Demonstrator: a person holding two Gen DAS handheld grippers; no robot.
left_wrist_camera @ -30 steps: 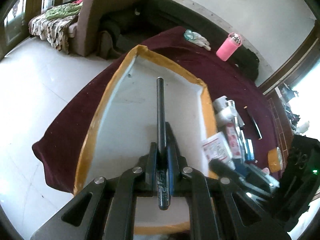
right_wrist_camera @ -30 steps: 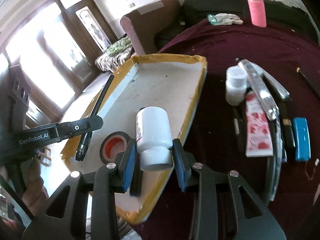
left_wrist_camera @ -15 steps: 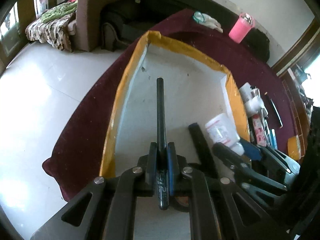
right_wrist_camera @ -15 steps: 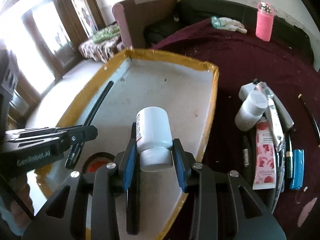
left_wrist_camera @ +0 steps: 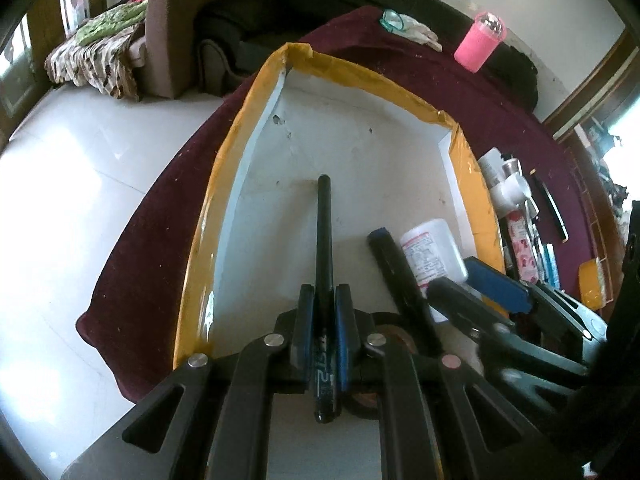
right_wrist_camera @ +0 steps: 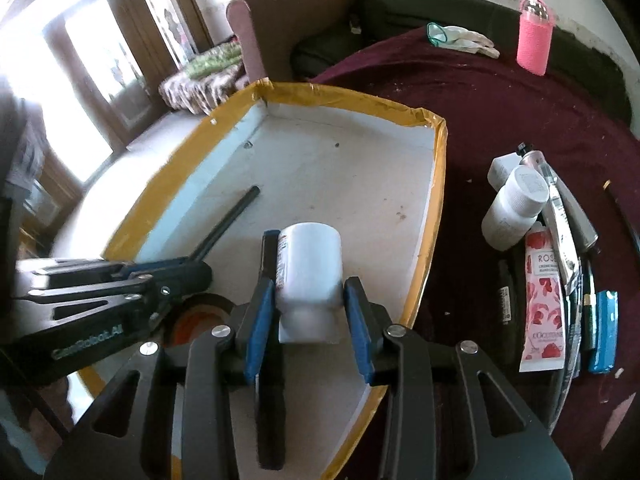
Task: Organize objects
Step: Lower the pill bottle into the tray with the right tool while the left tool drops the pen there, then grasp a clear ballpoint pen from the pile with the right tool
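Tray (right_wrist_camera: 438, 184) far half free; tape roll (right_wrist_camera: 200, 314) near.

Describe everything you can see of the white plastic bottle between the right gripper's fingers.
The white plastic bottle is a squat cylinder with a printed red-and-white label and a narrower white cap end. It lies tilted, cap toward the camera, over the white tray with yellow taped rim. The right gripper is opening its jaws; its blue pads flank it, with a gap showing.

Two white bottles (right_wrist_camera: 310, 276), one tray (right_wrist_camera: 438, 184)
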